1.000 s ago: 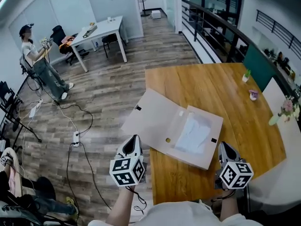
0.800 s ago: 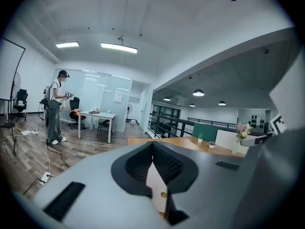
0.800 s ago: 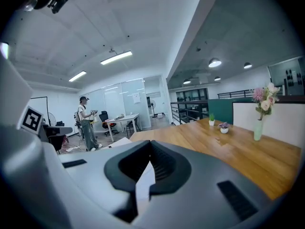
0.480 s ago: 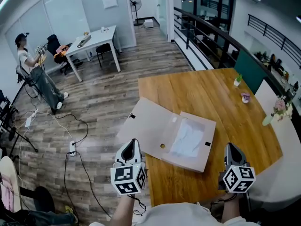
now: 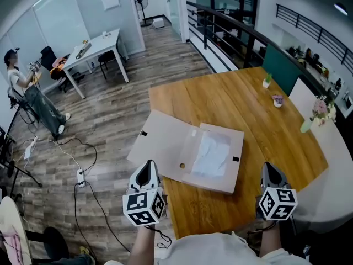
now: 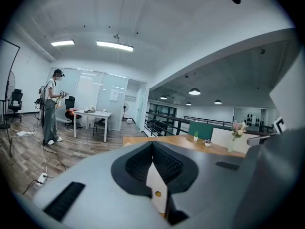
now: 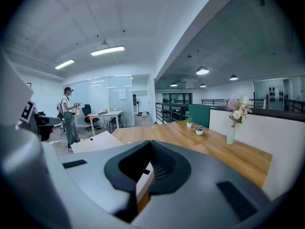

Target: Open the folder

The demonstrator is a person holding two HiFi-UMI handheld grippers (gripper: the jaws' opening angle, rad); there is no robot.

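The beige folder (image 5: 165,142) lies open on the wooden table (image 5: 265,126). Its cover hangs past the table's left edge, and white sheets (image 5: 212,153) lie in its right half. My left gripper (image 5: 145,169) hovers off the table beside the folder's near left edge, jaws shut and holding nothing. My right gripper (image 5: 269,170) hangs over the table's near right edge, right of the folder's near corner, jaws together and empty. In the left gripper view a strip of the folder (image 6: 155,185) shows under the shut gripper (image 6: 152,144). In the right gripper view the cover (image 7: 95,141) lies left of the gripper (image 7: 151,144).
A small potted plant (image 5: 267,81), a little pot (image 5: 277,100) and a vase of flowers (image 5: 317,112) stand at the table's far right. A white counter (image 5: 336,164) borders it. Cables and a power strip (image 5: 80,176) lie on the floor; a person (image 5: 27,93) stands far left.
The head view has swung, so the folder sits higher and further left in it. The right gripper has drifted a little right of the folder's corner. The folder lies open as before.
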